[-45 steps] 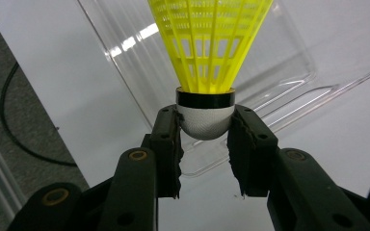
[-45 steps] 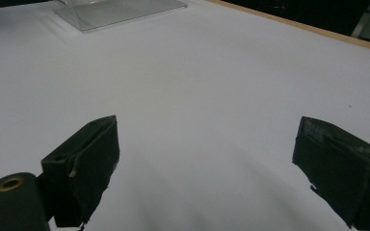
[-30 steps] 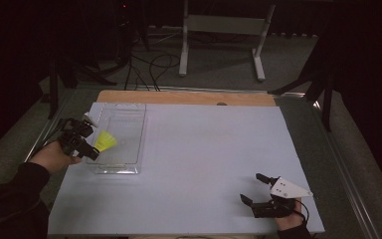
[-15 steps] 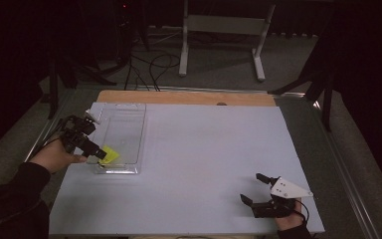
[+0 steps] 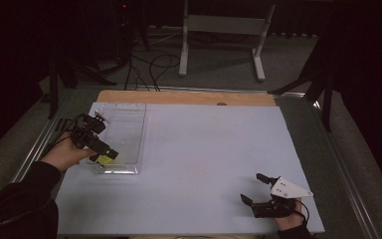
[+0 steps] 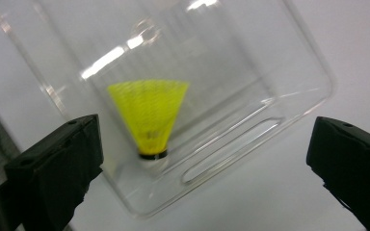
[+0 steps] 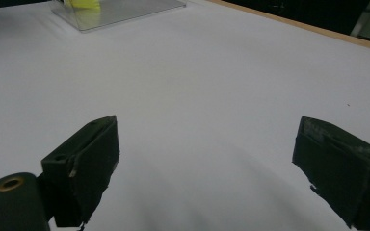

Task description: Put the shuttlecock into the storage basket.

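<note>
Left gripper view looks down on a yellow shuttlecock (image 6: 149,115). It sits inside a clear plastic box (image 6: 289,72), near one end wall, with its wide net skirt at one end and its small dark tip at the other. Nothing is touching it.

I think the shuttlecock is very light, so a small bump could make it roll or tip. The net skirt looks soft and could bend or get squashed. The dark tip looks harder, so I would pinch it there, or very gently low on the skirt. The box walls look smooth and slippery, and they leave little room for reaching in.

The left gripper (image 6: 202,159) hangs just above the box. Its two black jaws are wide apart and hold nothing.

From the high view, the box (image 5: 129,112) lies on the left side of the white table (image 5: 204,149), and the left gripper (image 5: 102,149) is over its near end.

The right gripper (image 5: 258,191) rests far away at the near right corner. Its jaws are wide apart too, and empty.
</note>
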